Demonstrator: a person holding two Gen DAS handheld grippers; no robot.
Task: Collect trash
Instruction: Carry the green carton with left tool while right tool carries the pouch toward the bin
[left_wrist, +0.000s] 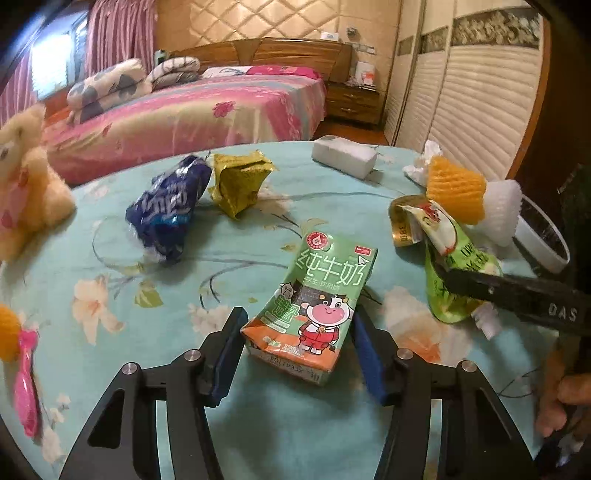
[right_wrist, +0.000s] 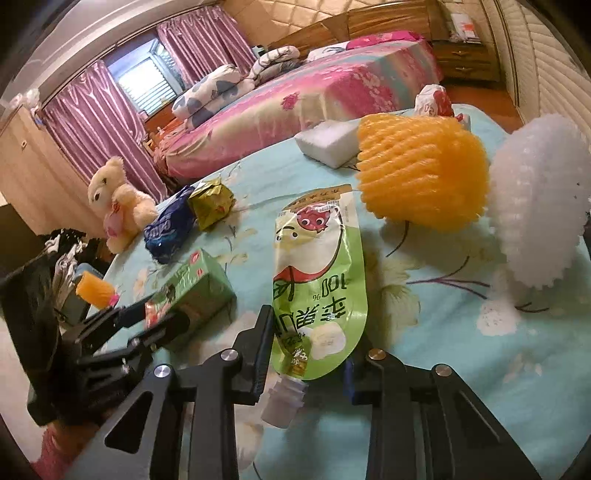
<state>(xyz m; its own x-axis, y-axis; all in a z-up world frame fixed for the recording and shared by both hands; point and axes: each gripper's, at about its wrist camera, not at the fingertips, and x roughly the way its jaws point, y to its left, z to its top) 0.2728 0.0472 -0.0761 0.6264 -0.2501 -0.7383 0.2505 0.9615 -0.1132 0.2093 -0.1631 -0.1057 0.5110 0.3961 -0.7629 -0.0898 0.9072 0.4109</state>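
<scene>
Between your left gripper's (left_wrist: 295, 354) jaws lies the green milk carton (left_wrist: 317, 306), flat on the worktop (left_wrist: 229, 424) with its orange bottom end toward you. Those jaws stand spread, one blue pad on each side of the carton's lower end; whether either pad touches it is hard to tell, but they do not squeeze it. Beyond those jaws to the left lie a crumpled blue wrapper (left_wrist: 166, 214) and, touching it, a gold foil wrapper (left_wrist: 238, 184). Straight beyond sits a white foam block (left_wrist: 343, 155).

Your right gripper (right_wrist: 308, 354) has its jaws drawn in on the spout end of the green juice pouch (right_wrist: 319, 280). The left pad lies against the pouch's edge; the right pad is mostly hidden behind it, so a firm pinch cannot be confirmed. The pouch's white cap (right_wrist: 282, 400) sticks out toward you, just below the jaws, and its body stretches away from them over the worktop. Just beyond and right of these jaws an orange foam net (right_wrist: 421, 170) and a white foam net (right_wrist: 539, 199) lie side by side. Left of these jaws you see the milk carton again, with the left gripper around it. Farther off to the left sits a cream teddy bear (right_wrist: 118, 199) at the worktop's edge.
</scene>
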